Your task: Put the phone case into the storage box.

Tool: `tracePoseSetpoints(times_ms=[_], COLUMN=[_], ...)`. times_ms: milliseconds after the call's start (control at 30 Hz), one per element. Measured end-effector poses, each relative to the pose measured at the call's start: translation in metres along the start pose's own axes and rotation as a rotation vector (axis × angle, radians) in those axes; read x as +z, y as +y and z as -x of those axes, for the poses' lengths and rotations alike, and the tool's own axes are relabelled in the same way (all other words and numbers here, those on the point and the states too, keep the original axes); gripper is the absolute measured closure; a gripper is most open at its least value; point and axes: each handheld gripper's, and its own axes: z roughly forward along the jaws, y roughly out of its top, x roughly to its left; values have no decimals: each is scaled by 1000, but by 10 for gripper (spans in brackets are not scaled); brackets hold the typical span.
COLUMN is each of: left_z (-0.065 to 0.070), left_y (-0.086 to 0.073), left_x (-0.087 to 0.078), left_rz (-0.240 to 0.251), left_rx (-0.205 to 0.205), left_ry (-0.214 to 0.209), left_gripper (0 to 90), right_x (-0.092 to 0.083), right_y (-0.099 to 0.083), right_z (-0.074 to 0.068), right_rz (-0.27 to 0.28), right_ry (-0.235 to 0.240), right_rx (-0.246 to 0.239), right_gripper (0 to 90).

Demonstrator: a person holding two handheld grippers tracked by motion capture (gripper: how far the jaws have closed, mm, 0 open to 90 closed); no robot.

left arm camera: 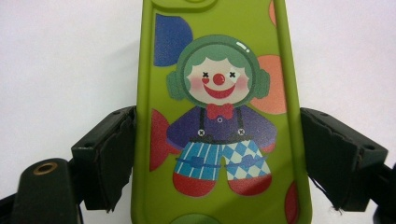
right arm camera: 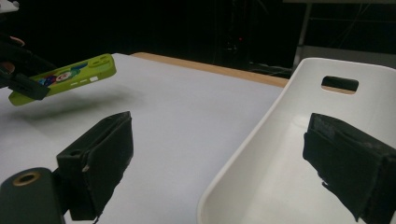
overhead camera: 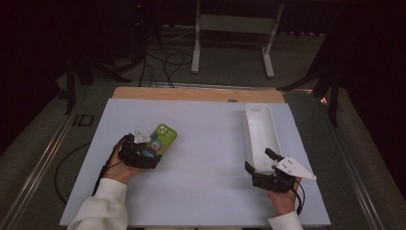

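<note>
Gripping one green phone case (overhead camera: 160, 139) at the left of the white table (overhead camera: 206, 158), your left gripper (overhead camera: 143, 152) has its two black jaws closed against the case's long edges; in the left gripper view the pads (left arm camera: 112, 158) press both sides of the case (left arm camera: 219, 116). In the right gripper view the case (right arm camera: 63, 78) hangs clear of the table with a shadow beneath it, tilted up at its far end. No brand name or writing can be read on it. Its back carries a printed clown figure with green hair, a red nose, a red bow tie and blue checked trousers, among blue, orange and red circles.

Moving right, one long white tray (overhead camera: 261, 136) lies on the table's right part, well apart from the case. A slot handle (right arm camera: 340, 83) is cut in its far wall. No label is legible on it.

Your right gripper (overhead camera: 262, 165) sits at the tray's near end with jaws spread wide and holding nothing. One jaw stands outside the near rim (right arm camera: 243, 149), the other inside the tray. I cannot tell whether either pad touches the wall.

Count: one case, one tray, two grippers.
</note>
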Motion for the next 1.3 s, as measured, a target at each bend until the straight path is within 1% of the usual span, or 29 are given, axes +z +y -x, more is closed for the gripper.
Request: tracePoseSetpoints(times_ms=[233, 400, 467, 733, 767, 967, 1133, 1233, 1300], left_z=[5, 9, 11, 16, 17, 22, 25, 26, 26], left_y=[6, 11, 13, 19, 21, 26, 29, 30, 30], left_x=[-7, -12, -14, -20, -21, -25, -28, -28, -29], left_rz=[46, 70, 88, 118, 132, 168, 196, 207, 224], left_rx=[7, 20, 23, 38, 40, 55, 61, 64, 69], left_ry=[13, 24, 24, 31, 37, 40, 41, 41, 41], left_gripper=[164, 164, 164, 164, 164, 163, 163, 163, 163], right_x=[0, 0, 0, 0, 0, 0, 0, -1, -1], right_y=[0, 1, 1, 1, 2, 3, 5, 5, 5], right_z=[0, 0, 0, 0, 0, -1, -2, -2, -2], right_rz=[0, 2, 3, 4, 6, 7, 8, 9, 8], right_ry=[1, 2, 2, 0, 0, -3, -5, -4, -3], right_rx=[0, -3, -4, 2, 2, 11, 7, 11, 10], right_gripper=[84, 84, 85, 84, 84, 78, 75, 75, 75])
